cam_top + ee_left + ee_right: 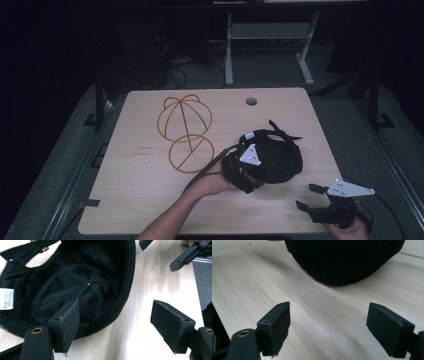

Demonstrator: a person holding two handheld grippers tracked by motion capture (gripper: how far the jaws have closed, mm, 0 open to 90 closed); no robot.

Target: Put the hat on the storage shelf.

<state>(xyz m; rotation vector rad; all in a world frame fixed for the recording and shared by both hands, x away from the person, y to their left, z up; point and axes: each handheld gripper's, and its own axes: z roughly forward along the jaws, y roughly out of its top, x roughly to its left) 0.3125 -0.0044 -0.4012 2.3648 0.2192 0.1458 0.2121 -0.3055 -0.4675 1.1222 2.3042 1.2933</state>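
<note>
Our left hand-held gripper (243, 167) sits at the 8 o'clock edge of the black cap (275, 155), which lies upside down on the right half of the table (150, 200). In the left gripper view its jaws stand wide apart: one pad rests over the cap's rim inside the bowl, the other hangs over bare wood outside it, so the rim runs between them without being clamped. We see a white label (6, 298) sewn inside the cap. Our right hand-held gripper (306, 196) hovers near the table's 5 o'clock corner, jaws spread wide and empty, pointing toward the cap, near it but apart. A wire cap frame (185, 132) stands at 10 o'clock from the cap, well apart.
</note>
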